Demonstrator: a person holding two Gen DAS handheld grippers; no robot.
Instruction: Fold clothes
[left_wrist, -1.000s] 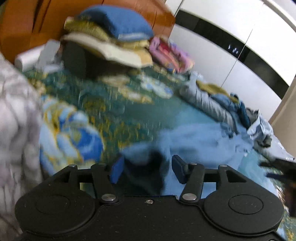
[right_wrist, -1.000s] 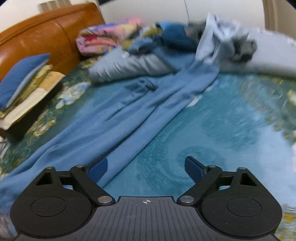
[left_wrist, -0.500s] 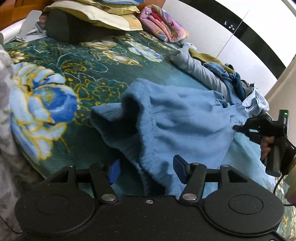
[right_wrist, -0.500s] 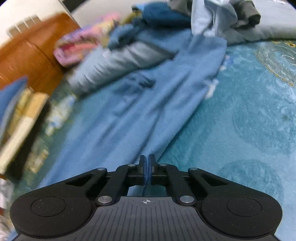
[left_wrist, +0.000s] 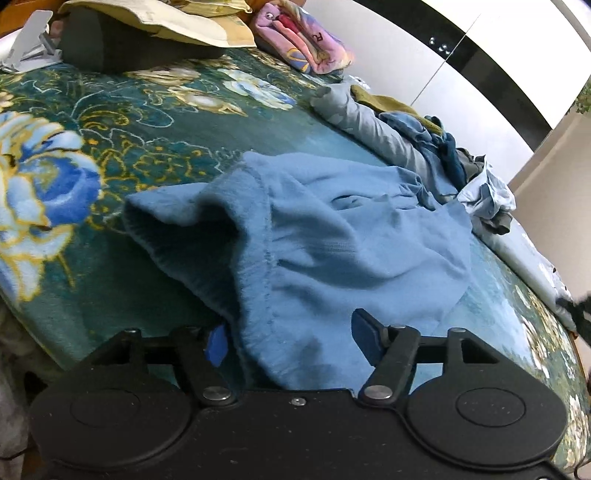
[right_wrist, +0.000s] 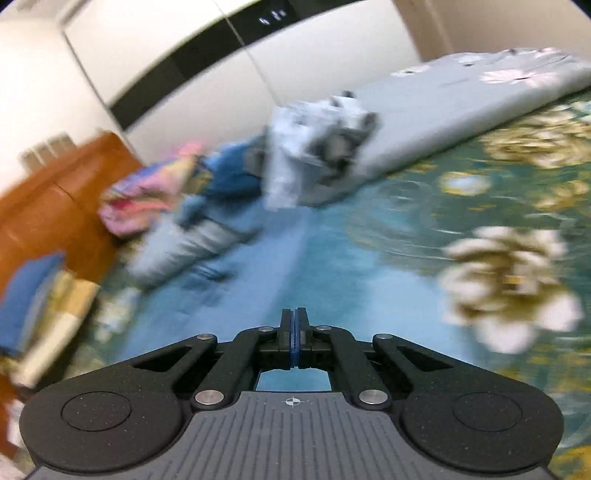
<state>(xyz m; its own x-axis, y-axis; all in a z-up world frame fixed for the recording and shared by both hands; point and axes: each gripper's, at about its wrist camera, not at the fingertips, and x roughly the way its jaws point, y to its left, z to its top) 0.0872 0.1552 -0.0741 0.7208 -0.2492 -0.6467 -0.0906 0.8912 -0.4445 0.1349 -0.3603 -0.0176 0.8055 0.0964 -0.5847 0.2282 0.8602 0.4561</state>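
Note:
Light blue trousers (left_wrist: 332, 236) lie on the flowered bed cover (left_wrist: 122, 122), the waistband end bunched right in front of my left gripper (left_wrist: 290, 341). The left gripper is open, its blue pads either side of the waistband cloth, which lies between the fingers. In the blurred right wrist view the trousers (right_wrist: 236, 288) stretch away from my right gripper (right_wrist: 294, 332), which is shut; whether it pinches the cloth I cannot tell. The right gripper shows as a dark shape at the right edge of the left wrist view (left_wrist: 576, 314).
A heap of unfolded clothes (left_wrist: 443, 155) lies along the far side of the bed, with a folded grey sheet (right_wrist: 461, 107) beside it. Pillows (left_wrist: 155, 26) and a pink bundle (left_wrist: 306, 44) sit near the wooden headboard (right_wrist: 48, 206). White wardrobe doors stand behind.
My right gripper went from open to shut at the trouser leg edge and has swung with its view tilting upward. My left gripper moved closer to the waistband and stayed open.

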